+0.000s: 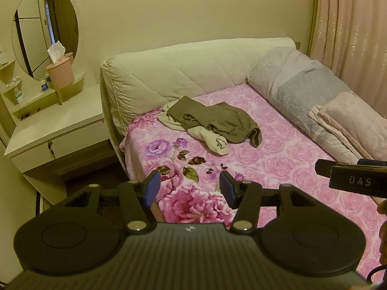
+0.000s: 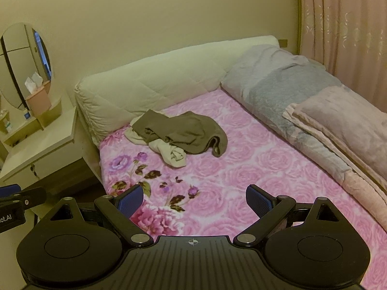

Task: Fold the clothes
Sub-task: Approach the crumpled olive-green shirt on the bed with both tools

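**Clothes heap up by the headboard, both grippers empty and hanging back**

The crumpled brown garment (image 1: 215,120) sits on top of a cream garment (image 1: 212,140), bunched together on the pink floral bedsheet (image 1: 278,159) close to the padded headboard (image 1: 174,72). Loads of bare sheet between the heap and the near side of the bed, so plenty of room there.

Far side is boxed in though: a rolled grey quilt (image 1: 297,91) runs along that edge with a folded pink blanket (image 1: 350,118) lying on it, and a pink curtain (image 1: 350,24) hangs right behind. On the other side the mattress edge drops off beside a white dresser (image 1: 58,130).

Left gripper (image 1: 189,188) hovers over the near part of the sheet, jaws spread apart with nothing between them. Right gripper (image 2: 194,200) is the same, released and wide, well short of the clothes.

Containers: a pink tissue box (image 1: 60,72) on the dresser shelf below the oval mirror (image 1: 46,31), white tissue sticking out of the top. A few small bottles beside it, too small to read.
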